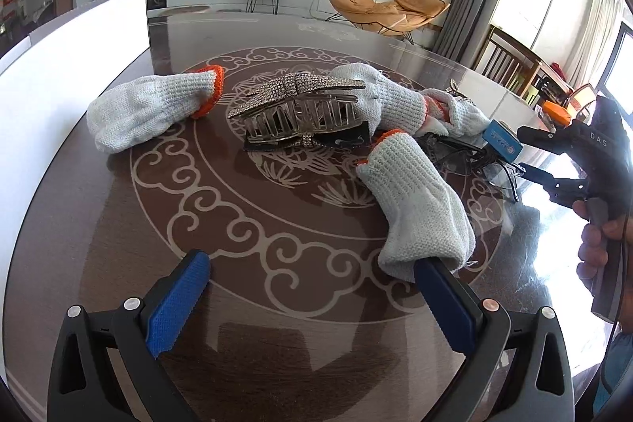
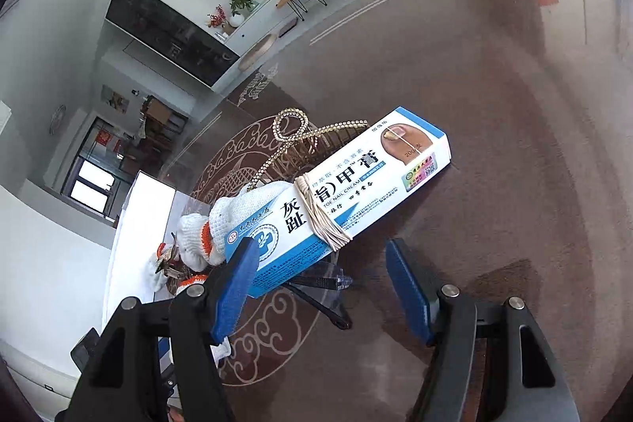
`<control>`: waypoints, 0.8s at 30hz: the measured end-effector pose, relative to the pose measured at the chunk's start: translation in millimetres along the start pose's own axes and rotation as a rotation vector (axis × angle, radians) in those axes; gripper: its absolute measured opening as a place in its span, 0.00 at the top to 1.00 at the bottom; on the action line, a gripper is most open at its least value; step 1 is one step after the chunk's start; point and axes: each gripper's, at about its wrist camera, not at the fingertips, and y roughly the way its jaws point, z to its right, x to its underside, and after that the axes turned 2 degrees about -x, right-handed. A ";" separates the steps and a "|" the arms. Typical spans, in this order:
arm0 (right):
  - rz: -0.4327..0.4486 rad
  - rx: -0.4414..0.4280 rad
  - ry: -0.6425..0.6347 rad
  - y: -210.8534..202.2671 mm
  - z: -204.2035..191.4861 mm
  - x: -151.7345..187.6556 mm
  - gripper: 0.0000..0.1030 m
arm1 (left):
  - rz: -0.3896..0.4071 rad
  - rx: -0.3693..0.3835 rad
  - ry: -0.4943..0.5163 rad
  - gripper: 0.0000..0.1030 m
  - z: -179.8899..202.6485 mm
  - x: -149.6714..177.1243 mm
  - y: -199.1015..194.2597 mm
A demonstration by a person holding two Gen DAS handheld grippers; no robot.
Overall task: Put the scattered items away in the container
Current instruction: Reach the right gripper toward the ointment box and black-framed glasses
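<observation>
Several white knit gloves with orange cuffs lie on the brown patterned table: one at left [image 1: 150, 109], one at right [image 1: 419, 200], one behind [image 1: 395, 97]. A rhinestone hair claw [image 1: 300, 109] sits between them. My left gripper [image 1: 312, 283] is open and empty, its right finger touching the near glove. The white container [image 1: 71, 66] stands at left. My right gripper [image 2: 320, 275] is open above a blue-white cream box [image 2: 340, 200] bound with rubber bands, resting on glasses [image 2: 316, 283]. It shows in the left wrist view [image 1: 526, 153] too.
A second gold rhinestone hair clip [image 2: 292, 133] lies behind the box. Wooden chairs [image 1: 514, 66] stand at the table's far right. The table edge curves close on the right. The container wall [image 2: 130, 244] shows at left in the right wrist view.
</observation>
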 end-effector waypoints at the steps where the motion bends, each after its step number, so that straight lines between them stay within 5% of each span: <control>1: 0.009 -0.019 -0.028 2.9 -2.1 0.3 0.35 | 0.000 0.001 0.000 0.00 -0.4 0.2 -0.1; 3: -0.036 -0.096 -0.073 12.3 -9.5 2.5 0.32 | 0.000 -0.002 0.003 0.00 0.6 1.1 -0.7; 5: -0.226 -0.241 -0.052 28.4 -16.9 10.9 0.33 | 0.000 -0.003 0.005 0.00 1.2 1.8 -1.4; 7: -0.351 -0.263 -0.087 28.5 -28.8 28.4 0.33 | 0.002 -0.002 0.002 0.00 1.2 2.1 -1.6; 12: -0.153 0.038 -0.287 -24.0 -44.8 64.5 0.33 | -0.008 -0.025 0.018 0.00 5.0 1.9 -0.3; 17: -0.145 0.309 -0.434 -23.5 -48.2 86.5 0.33 | 0.017 0.003 0.049 0.00 12.8 4.7 -6.9; 24: -0.181 0.350 -0.498 -20.2 -44.7 95.0 0.33 | 0.032 0.051 0.103 0.00 35.8 4.1 -15.1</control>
